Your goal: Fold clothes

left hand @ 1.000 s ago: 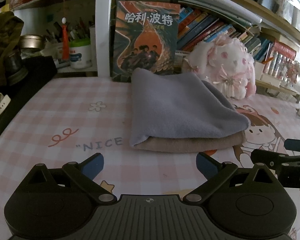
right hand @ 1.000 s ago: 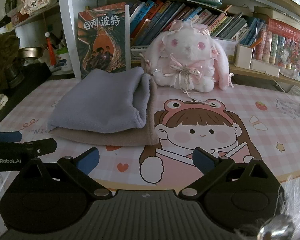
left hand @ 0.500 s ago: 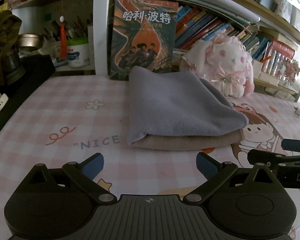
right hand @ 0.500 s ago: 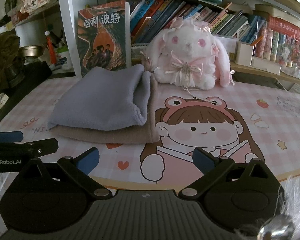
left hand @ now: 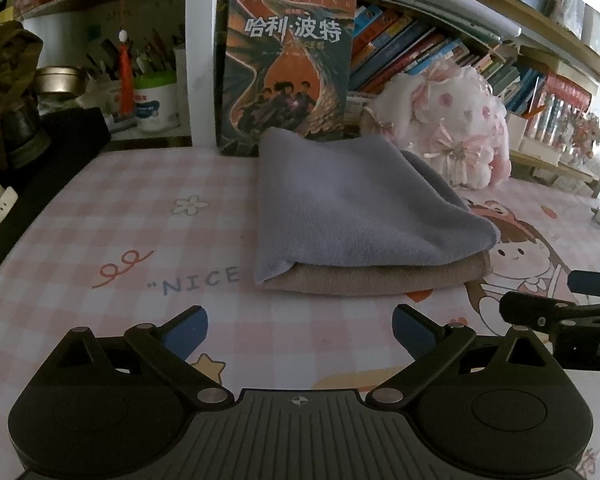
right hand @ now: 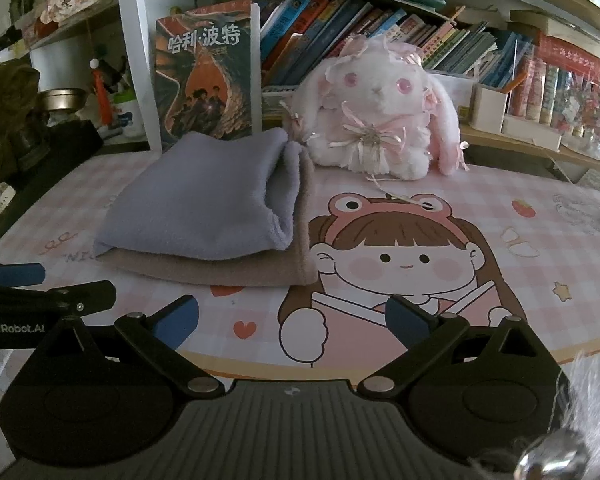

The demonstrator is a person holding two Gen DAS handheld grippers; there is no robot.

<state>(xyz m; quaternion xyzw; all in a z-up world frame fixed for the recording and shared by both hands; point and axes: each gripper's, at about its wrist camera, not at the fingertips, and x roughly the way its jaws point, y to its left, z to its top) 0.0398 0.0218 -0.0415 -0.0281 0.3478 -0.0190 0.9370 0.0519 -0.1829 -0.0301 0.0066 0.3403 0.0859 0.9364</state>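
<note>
On the pink checked table (left hand: 140, 208), centred: folded lilac fleece cloth (left hand: 352, 208) stacked squarely atop folded tan fleece cloth (left hand: 380, 276), both apparently finished and parked just before upright dragon-cover paperback (left hand: 288, 68). Beside the pile, fluffy pink-and-white plush rabbit (right hand: 380, 116). Nearer, left gripper (left hand: 300, 330) and right gripper (right hand: 292, 320), jaws released wide, grasping nothing, held back off the stack, probably done. Seen only from the right wrist: layered open edges of the lilac piece. From the left wrist: smooth fold lines instead.
</note>
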